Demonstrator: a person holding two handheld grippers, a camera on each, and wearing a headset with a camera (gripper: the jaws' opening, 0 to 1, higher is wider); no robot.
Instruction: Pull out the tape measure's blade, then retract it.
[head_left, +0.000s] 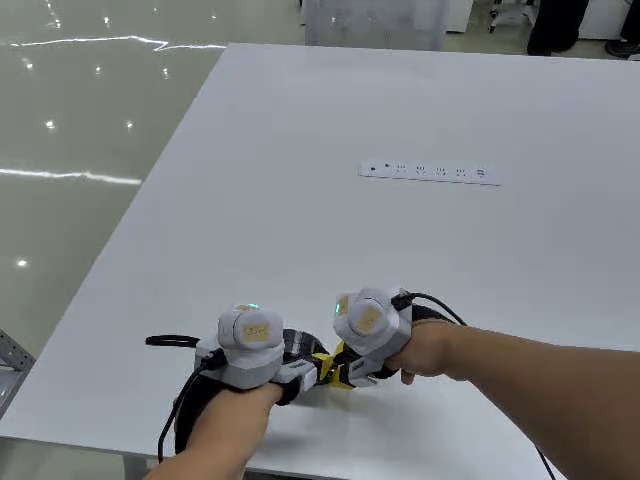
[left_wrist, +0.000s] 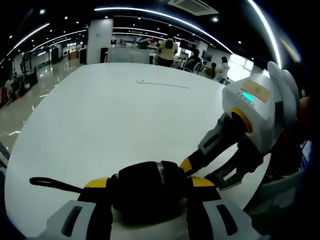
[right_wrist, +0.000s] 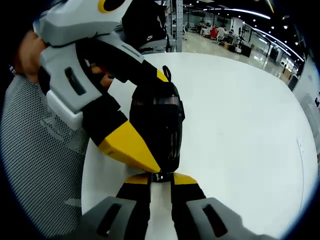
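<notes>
Power strip (head_left: 428, 171) well ahead on worktop (head_left: 300, 200); left hand-held gripper (left_wrist: 150, 182) grasps black tape measure (right_wrist: 160, 120); right hand-held gripper (right_wrist: 159, 179) clenched on its hook (right_wrist: 159, 175).

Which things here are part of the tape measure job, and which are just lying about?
In the job: tape measure, left tool gripping its case, right tool pinching its blade tip.
Just lying about: power strip on the table.
</notes>
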